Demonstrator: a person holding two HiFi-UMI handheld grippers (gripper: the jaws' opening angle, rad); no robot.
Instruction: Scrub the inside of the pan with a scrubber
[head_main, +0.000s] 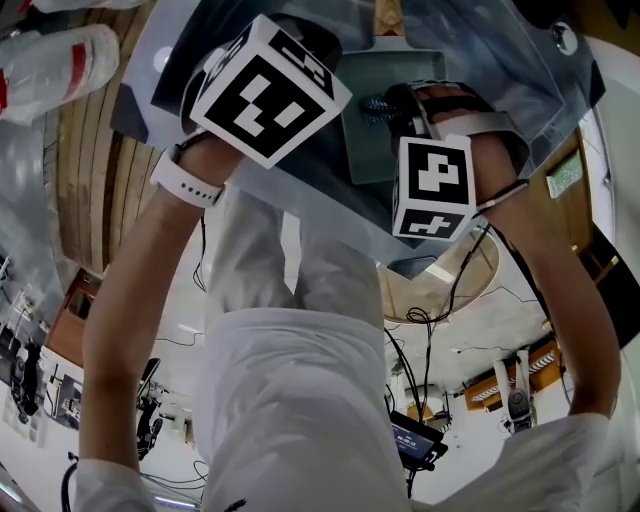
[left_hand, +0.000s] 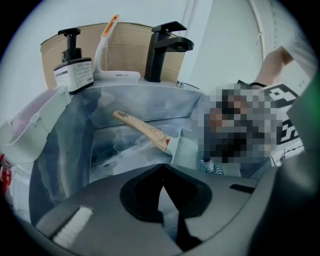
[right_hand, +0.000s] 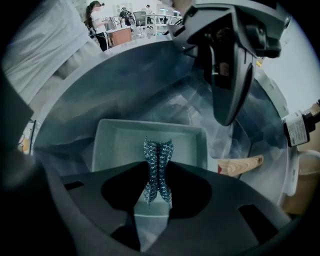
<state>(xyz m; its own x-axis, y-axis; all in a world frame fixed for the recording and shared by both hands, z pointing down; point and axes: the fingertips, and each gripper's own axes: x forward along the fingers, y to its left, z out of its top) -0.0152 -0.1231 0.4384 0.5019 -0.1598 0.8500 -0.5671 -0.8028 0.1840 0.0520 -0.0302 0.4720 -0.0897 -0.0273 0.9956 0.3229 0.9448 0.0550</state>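
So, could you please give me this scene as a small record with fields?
pan: pale green, square, wooden handle, lying in the sink
scrubber: metal mesh, over the pan's inside; contact unclear
right hand-held gripper: shut on the scrubber
left hand-held gripper: jaws together, empty
behind sink: black faucet, soap bottle

White clothing (head_main: 290, 400); white perforated wristband (head_main: 186, 181); left tongs (left_hand: 163, 181), right tongs (right_hand: 158, 176) grey-bodied, each topped by black-white marker cube (head_main: 268, 88).

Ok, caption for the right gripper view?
Right gripper holding the scrubber, pointing into the square pan in the sink.
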